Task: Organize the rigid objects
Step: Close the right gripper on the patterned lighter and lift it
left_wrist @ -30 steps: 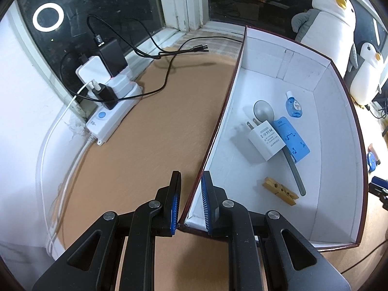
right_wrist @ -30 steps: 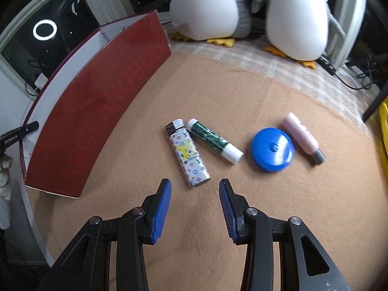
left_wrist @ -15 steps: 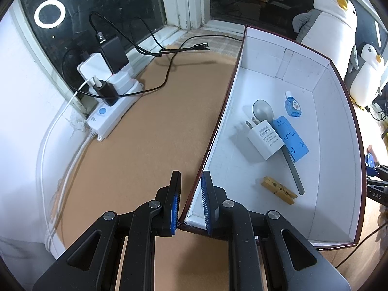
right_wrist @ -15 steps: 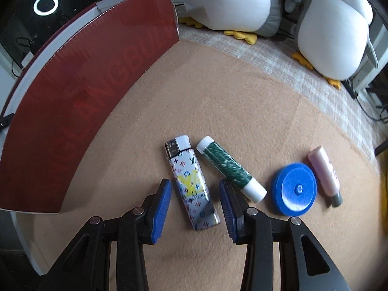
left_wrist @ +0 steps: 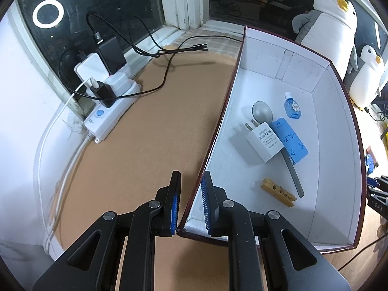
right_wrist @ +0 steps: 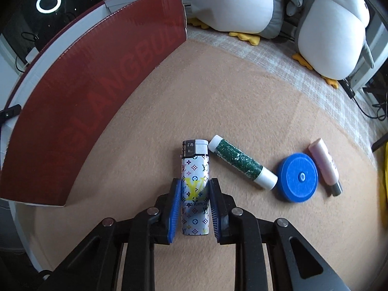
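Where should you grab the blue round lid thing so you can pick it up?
Grab the blue round lid by its rim, coming straight down from above with one finger on each side. It lies flat, so only the edge gives a hold. The green tube and pink tube crowd two sides, so the fingers should probably go on the sides nearer and farther from the right hand-held gripper.

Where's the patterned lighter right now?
In the right wrist view, the lighter lies on the tan cloth between the right gripper's jaws, which have just been closing on it, with the green tube beside it.
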A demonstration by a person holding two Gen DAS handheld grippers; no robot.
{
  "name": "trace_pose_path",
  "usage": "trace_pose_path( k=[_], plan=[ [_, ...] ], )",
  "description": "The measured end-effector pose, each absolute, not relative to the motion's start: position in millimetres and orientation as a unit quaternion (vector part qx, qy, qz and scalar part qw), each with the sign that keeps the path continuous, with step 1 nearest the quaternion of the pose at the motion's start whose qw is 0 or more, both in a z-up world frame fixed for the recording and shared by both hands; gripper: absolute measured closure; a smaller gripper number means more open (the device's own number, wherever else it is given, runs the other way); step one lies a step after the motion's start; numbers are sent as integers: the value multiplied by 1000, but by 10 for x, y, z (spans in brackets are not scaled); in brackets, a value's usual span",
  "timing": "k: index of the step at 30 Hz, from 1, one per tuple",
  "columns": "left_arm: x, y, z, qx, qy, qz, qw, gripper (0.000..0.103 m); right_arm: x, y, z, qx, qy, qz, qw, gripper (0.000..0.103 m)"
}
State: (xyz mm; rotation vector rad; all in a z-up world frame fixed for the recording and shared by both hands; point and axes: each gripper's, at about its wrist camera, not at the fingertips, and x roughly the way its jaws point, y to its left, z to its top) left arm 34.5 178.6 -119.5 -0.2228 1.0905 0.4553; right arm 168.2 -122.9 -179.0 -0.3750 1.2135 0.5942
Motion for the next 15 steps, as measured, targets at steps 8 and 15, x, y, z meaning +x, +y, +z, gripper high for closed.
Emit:
trace_pose_path(
  k=[8,15],
  plan=[
    [410,1826,-1229,-108,512,207,826,87,1562,-1340,-1569,-145,551,273,776,82],
    [476,1857,-1253,-110,512,197,829,87,1559,-1171,-1122,-138,519,293,791,82]
  ],
)
